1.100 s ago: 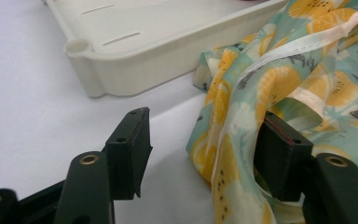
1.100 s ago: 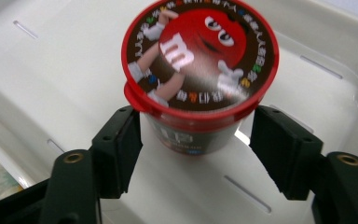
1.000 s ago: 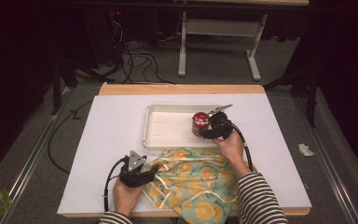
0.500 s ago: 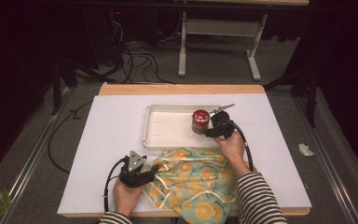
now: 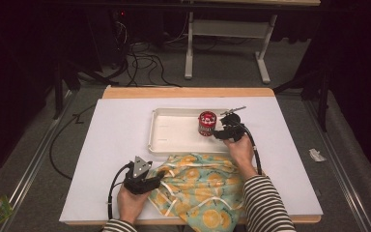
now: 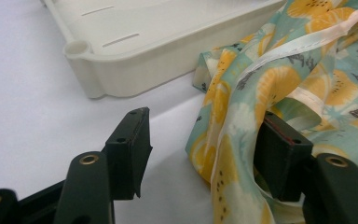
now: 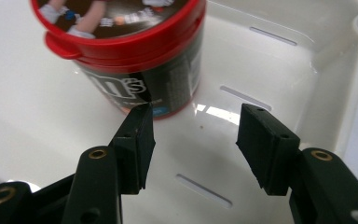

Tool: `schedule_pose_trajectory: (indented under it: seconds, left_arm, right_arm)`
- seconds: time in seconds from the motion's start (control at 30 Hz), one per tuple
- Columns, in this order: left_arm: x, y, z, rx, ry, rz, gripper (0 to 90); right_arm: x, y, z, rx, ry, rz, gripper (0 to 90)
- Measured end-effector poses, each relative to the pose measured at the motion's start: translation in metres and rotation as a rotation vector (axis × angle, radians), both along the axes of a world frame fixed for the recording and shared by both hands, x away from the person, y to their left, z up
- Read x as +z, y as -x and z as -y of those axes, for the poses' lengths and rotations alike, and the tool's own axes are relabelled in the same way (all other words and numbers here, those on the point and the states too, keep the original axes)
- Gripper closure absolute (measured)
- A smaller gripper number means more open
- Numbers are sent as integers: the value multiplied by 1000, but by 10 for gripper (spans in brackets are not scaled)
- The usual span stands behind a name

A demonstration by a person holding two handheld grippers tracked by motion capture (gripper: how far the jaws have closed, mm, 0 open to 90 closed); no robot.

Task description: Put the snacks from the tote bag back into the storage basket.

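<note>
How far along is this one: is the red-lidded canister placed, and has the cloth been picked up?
Done: the red-lidded canister stands upright inside the white tray, and the right gripper is open beside it, not holding it. In hand: the left gripper is open with the edge of the orange-print cloth lying between its jaws. Left: closing on the cloth, which lies crumpled on the table.
</note>
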State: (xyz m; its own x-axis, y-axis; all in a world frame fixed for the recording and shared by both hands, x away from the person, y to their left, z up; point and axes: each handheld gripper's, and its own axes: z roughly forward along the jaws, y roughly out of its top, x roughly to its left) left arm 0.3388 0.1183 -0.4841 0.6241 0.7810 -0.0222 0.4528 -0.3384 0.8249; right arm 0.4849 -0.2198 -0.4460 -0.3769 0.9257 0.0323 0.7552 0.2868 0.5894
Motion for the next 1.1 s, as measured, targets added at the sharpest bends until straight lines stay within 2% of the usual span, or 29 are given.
schedule_pose_trajectory:
  seconds: [0.2,0.33,0.43,0.5,0.63,0.77,0.93,1.1]
  left_arm:
    - [0,-1,-1,5,11,-8,399]
    - [1,0,-2,6,23,-3,398]
    - [1,0,-2,4,28,-1,398]
    - [4,0,-4,-6,51,8,396]
    - [12,1,-5,-24,51,15,383]
    - [20,3,-7,-45,76,20,362]
    - [34,5,-8,-91,104,19,331]
    - [40,4,-10,-114,143,6,304]
  right_arm:
    - [-4,-3,4,-33,-13,-20,465]
    - [1,3,1,-9,-15,-11,473]
    - [10,13,-3,32,-7,27,485]
    - [15,16,-1,35,-14,40,492]
    - [22,22,3,42,-20,64,493]
    - [26,28,5,47,-12,93,493]
    - [34,37,11,52,-47,124,418]
    - [40,47,16,68,-74,155,428]
